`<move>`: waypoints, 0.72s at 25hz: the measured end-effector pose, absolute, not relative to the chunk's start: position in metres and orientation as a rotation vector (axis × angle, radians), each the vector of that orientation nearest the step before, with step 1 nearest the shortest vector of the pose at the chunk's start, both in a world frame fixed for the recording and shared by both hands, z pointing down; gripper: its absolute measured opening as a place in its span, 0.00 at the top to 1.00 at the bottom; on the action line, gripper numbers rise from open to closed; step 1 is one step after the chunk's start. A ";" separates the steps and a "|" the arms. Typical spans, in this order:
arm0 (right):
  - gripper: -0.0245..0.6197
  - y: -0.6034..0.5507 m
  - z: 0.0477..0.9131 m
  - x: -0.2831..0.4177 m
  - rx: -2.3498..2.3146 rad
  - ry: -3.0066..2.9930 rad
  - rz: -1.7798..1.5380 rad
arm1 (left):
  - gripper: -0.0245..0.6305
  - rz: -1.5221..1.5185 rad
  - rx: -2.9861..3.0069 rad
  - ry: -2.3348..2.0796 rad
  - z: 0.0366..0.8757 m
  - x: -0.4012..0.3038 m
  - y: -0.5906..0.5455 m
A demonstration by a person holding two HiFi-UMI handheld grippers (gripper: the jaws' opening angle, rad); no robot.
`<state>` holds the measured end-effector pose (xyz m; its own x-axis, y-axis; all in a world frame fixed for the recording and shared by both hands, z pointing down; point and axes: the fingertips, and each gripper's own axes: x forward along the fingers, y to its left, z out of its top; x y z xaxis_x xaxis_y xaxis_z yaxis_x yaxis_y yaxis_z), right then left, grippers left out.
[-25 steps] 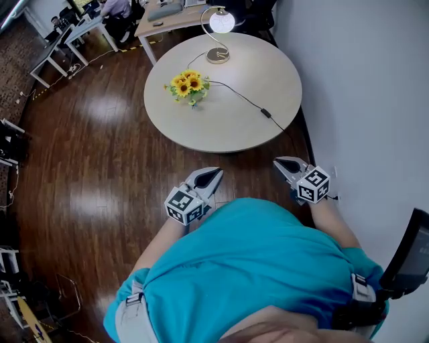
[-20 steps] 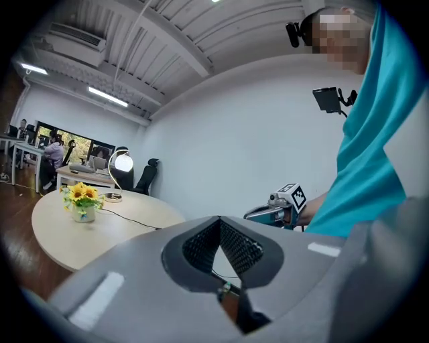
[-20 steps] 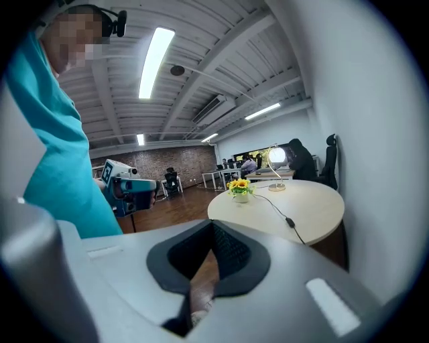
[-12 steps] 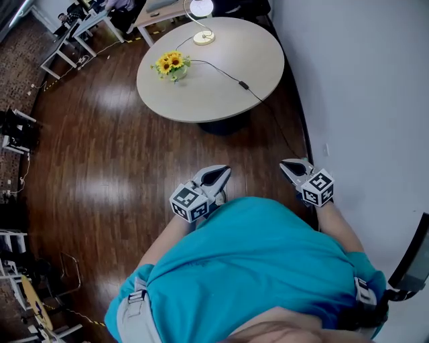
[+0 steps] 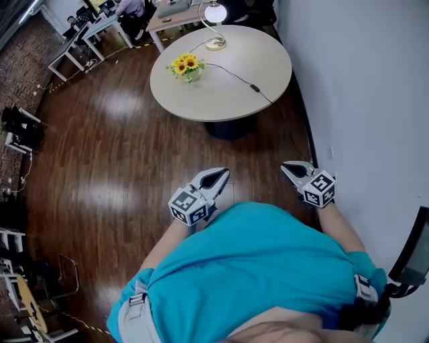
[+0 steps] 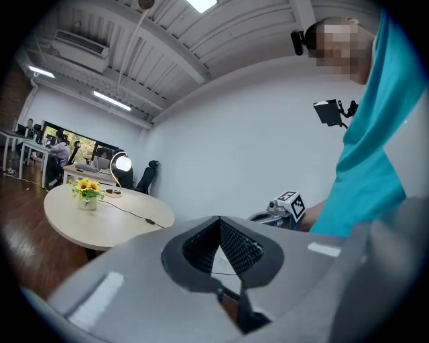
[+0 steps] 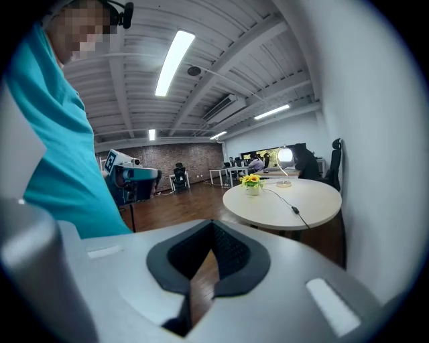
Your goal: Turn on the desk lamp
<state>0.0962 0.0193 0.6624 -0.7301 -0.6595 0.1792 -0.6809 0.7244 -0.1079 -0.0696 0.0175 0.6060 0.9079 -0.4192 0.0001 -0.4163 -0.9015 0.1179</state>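
So both grippers are held low and close in front of the person's teal shirt (image 5: 255, 268), elbows tucked back, forearms angled forward. The left gripper (image 5: 214, 177) and right gripper (image 5: 290, 168) both point ahead toward the table, well apart from each other and a long way short of it. In each gripper's own view the dark ribbed pads meet at the tips, so both sets of jaws are closed with nothing in them. The round pale table (image 5: 201, 100) sits on a dark pedestal, with its right edge close to the white wall (image 5: 362, 80). The desk lamp (image 5: 215, 13) stands at the table's far edge, gold base and curved neck, and its round shade is glowing. A small pot of sunflowers (image 5: 186, 65) sits near the left edge, just in front of the lamp. A black cord (image 5: 231, 74) runs from the lamp base diagonally across the top, with the inline switch (image 5: 255, 88) lying near the right edge. Past that the cord seems to drop off the edge toward the wall, though it's too thin for me to be sure. The floor (image 5: 100, 167) is dark glossy wood, and the far left corner of the room has office desks (image 5: 100, 27) with people seated at them.
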 end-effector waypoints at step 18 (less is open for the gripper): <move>0.96 0.009 0.626 -0.098 0.882 -2.778 0.298 | 0.93 -0.174 2.851 -0.807 0.583 -0.262 0.020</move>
<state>-0.0983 0.0095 0.6260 -0.7982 -0.5434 0.2599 -0.5862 0.8002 -0.1271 -0.2621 0.0197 0.5829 0.8466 -0.5283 -0.0648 -0.5081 -0.8384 0.1970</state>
